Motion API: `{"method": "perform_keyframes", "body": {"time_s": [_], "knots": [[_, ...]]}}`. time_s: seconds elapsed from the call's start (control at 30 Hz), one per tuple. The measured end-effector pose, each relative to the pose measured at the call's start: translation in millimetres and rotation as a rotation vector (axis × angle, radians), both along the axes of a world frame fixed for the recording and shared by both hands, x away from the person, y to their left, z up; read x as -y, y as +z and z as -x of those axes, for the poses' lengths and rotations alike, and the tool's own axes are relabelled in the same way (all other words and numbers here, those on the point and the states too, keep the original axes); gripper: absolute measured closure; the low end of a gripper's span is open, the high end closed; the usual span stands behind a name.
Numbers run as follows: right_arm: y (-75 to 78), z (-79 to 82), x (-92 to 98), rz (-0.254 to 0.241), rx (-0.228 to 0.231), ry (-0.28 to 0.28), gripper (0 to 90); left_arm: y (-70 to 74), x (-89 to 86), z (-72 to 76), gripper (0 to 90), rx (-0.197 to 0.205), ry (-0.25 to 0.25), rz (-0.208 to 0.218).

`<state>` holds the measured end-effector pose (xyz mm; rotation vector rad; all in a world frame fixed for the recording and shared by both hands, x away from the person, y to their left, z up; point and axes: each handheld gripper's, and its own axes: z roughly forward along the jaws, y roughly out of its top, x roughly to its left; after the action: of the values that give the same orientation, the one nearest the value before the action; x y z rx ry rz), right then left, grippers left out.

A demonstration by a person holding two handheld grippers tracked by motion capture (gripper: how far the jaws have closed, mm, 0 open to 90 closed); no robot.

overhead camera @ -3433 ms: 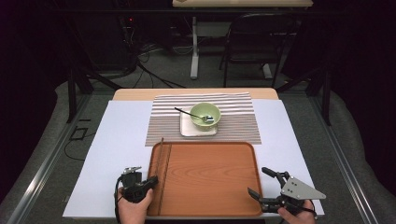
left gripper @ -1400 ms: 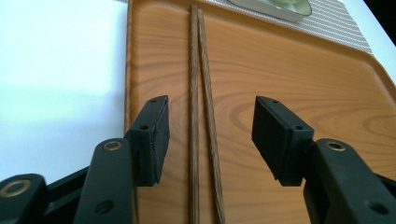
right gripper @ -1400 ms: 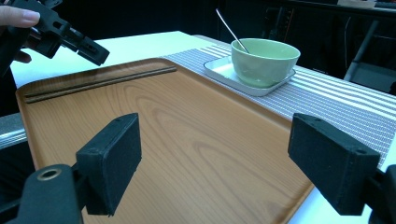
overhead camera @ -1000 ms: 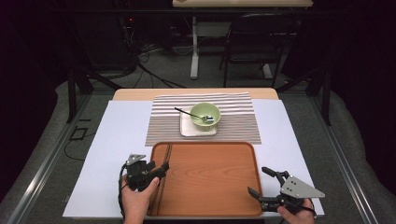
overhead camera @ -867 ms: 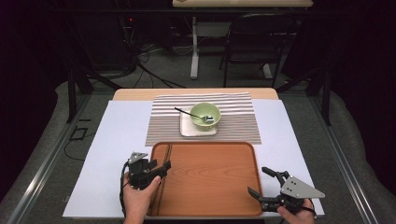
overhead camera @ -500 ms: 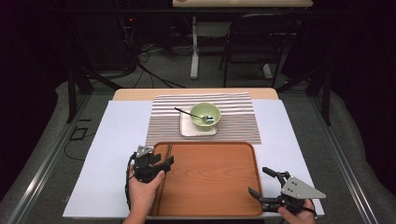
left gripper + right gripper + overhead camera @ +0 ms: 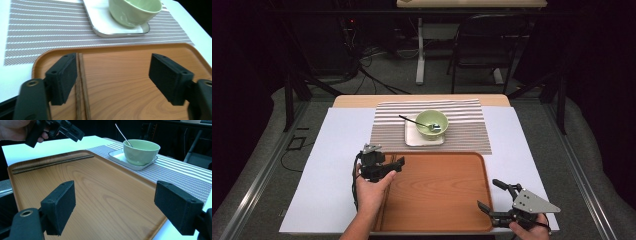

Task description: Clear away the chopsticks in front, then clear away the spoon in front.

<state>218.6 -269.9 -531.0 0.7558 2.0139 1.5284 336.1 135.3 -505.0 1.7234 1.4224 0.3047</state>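
A wooden tray (image 7: 437, 195) lies near the table's front edge. A pair of dark chopsticks (image 7: 81, 87) rests flat along its left inner side. My left gripper (image 7: 398, 164) hovers over the tray's far left corner. Its jaws have just been opening and now stand wide, gripping nothing; the chopsticks lie on the tray just inside the left pad (image 7: 63, 75). My right gripper (image 7: 488, 194) stands open and empty at the tray's front right corner. Beyond the tray, a green bowl (image 7: 431, 122) holding a spoon (image 7: 122, 135) sits on a white square plate (image 7: 424, 138).
A striped placemat (image 7: 462, 125) lies under the plate, on a white sheet (image 7: 337, 165) covering the table. In the right gripper view, the left gripper (image 7: 67, 130) hangs above the tray's far corner. Chairs and table legs stand behind the table.
My left hand has moved away from the person along the tray's left side and slightly up, and its jaws have spread wider. The right gripper has stayed put.
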Motion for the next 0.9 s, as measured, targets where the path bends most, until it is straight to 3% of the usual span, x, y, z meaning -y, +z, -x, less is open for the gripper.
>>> {"method": "perform_keyframes", "body": {"time_s": [0.2, 0.47, 0.8, 0.9], "knots": [[0.1, -0.2, 0.1, -0.002, 0.0, 0.0, 16.8, 5.5, 5.5, -9.5, 23.8, 0.003, -0.014, -0.009], [0.3, -0.3, 0.5, -0.002, 0.004, 0.001, 16.8, 9.1, 11.8, -20.2, 35.7, 0.027, -0.03, -0.004], [0.4, -0.5, -0.1, -0.002, 0.003, 0.002, 16.7, 16.9, 26.2, -37.9, 35.6, 0.031, -0.032, 0.001], [0.0, -2.2, 0.1, -0.004, 0.001, 0.0, 16.8, 17.0, 30.5, -45.1, 35.3, 0.015, -0.021, 0.009]]}}
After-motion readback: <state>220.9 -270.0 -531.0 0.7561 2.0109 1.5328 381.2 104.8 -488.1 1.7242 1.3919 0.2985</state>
